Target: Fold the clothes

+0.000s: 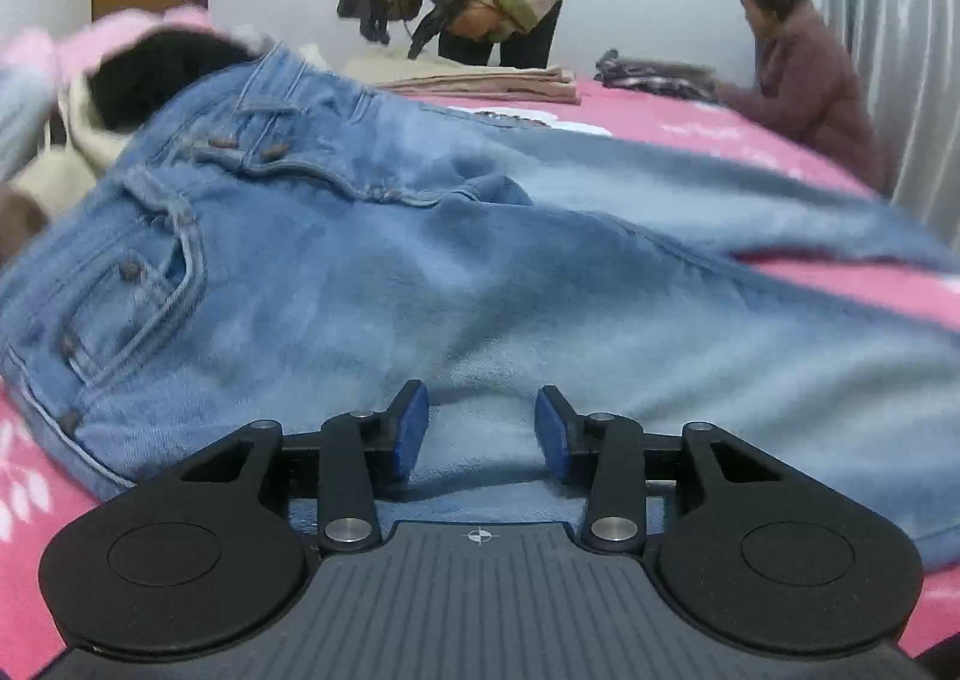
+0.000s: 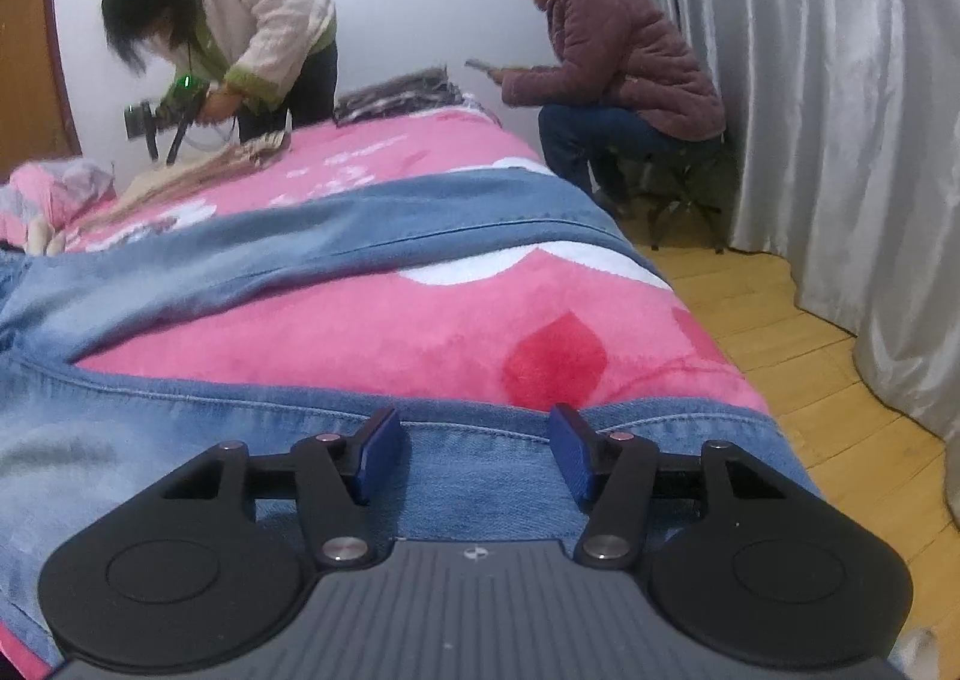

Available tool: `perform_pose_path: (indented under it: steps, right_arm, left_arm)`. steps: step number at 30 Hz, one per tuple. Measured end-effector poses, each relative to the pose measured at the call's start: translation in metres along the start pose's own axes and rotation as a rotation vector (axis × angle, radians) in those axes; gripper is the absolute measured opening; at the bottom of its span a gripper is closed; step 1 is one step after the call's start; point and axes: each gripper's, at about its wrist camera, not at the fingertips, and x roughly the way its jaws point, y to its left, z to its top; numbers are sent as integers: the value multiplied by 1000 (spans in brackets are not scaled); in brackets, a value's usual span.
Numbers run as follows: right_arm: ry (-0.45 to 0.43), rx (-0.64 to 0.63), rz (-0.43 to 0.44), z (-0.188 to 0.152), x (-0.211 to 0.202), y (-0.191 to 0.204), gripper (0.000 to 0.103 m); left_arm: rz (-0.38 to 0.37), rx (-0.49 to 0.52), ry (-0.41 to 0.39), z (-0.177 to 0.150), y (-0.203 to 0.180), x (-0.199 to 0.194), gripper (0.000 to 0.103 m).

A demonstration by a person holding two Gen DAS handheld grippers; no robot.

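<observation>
- Two tools hover over light-blue jeans (image 1: 372,272) spread across the pink bed (image 2: 372,332).
- Left tool (image 1: 482,431) gapes wide, holding nothing.
- Right tool (image 2: 477,449) likewise, above one leg.

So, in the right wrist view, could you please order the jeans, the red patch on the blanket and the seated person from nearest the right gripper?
1. Jeans, under the right gripper.
2. Red patch, just ahead.
3. Seated person, far right, by the curtain.
</observation>
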Motion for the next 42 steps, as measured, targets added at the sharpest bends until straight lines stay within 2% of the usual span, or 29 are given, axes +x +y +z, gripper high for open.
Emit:
perform_pose_path:
  steps: [2, 4, 6, 9, 10, 11, 12, 13, 14, 15, 16, 18, 21, 22, 24, 27, 29, 30, 33, 35, 36, 39, 42]
  right_arm:
    - [23, -35, -12, 10, -7, 9, 58]
    - [20, -32, 36, 18, -19, 16, 58]
    - [9, -50, 138, 18, -28, 22, 60]
    - [95, -82, 341, 2, -27, 20, 61]
    - [114, -100, 361, -9, -26, 13, 59]
    - [105, -115, 353, -16, -27, 3, 56]
    - [101, -79, 349, -18, -29, -14, 47]
    - [109, -7, 346, -17, -29, -36, 31]
    - [126, 89, 345, -14, -30, -59, 27]
    - [135, 144, 329, -10, -33, -72, 15]
    - [129, 145, 300, -5, -37, -73, 3]
    - [119, 145, 242, 3, -46, -76, 2]
    - [102, 147, 155, 16, -59, -80, 26]
    - [93, 143, 178, 21, -60, -73, 29]
    - [84, 134, 303, 30, -55, -43, 29]
    - [189, 153, 399, 37, -31, 9, 29]
    - [222, 141, 465, 41, -18, 38, 29]
    - [242, 111, 472, 43, -11, 52, 29]
    - [338, -10, 422, 50, 17, 82, 29]
    - [416, -5, 392, 47, 37, 81, 16]
    - [436, 33, 386, 46, 40, 72, 5]
    - [464, 153, 366, 48, 36, 34, 1]
    - [435, 237, 276, 41, 14, -27, 0]
  left_arm:
    - [19, 29, -9, -2, -5, -1, 40]
    - [25, 38, -11, -2, -8, -1, 40]
    - [16, 26, -11, -2, -6, -2, 40]
    - [19, 31, -12, 0, -7, -1, 40]
    - [18, 30, -13, -1, -7, -1, 40]
    - [17, 29, -14, -1, -7, -1, 40]
    - [17, 28, -14, -1, -7, -1, 40]
    - [16, 28, -14, -1, -7, -1, 40]
    - [16, 28, -15, -1, -6, -1, 40]
    - [16, 28, -15, 0, -6, -1, 40]
    - [16, 29, -15, 0, -6, -1, 40]
    - [15, 29, -16, -1, -5, 0, 40]
    - [16, 31, -17, -1, -5, 0, 40]
    - [16, 32, -17, -1, -6, 0, 40]
    - [18, 33, -17, -1, -6, 0, 40]
    - [21, 37, -17, 0, -7, -1, 40]
    - [22, 39, -18, -1, -7, -1, 40]
    - [23, 40, -19, -1, -7, -1, 40]
    - [22, 40, -22, -1, -7, -1, 40]
    - [21, 39, -23, -1, -7, 0, 40]
    - [20, 39, -23, -1, -6, 0, 40]
    - [21, 39, -23, -1, -6, 0, 40]
    - [18, 37, -23, -1, -6, 0, 40]
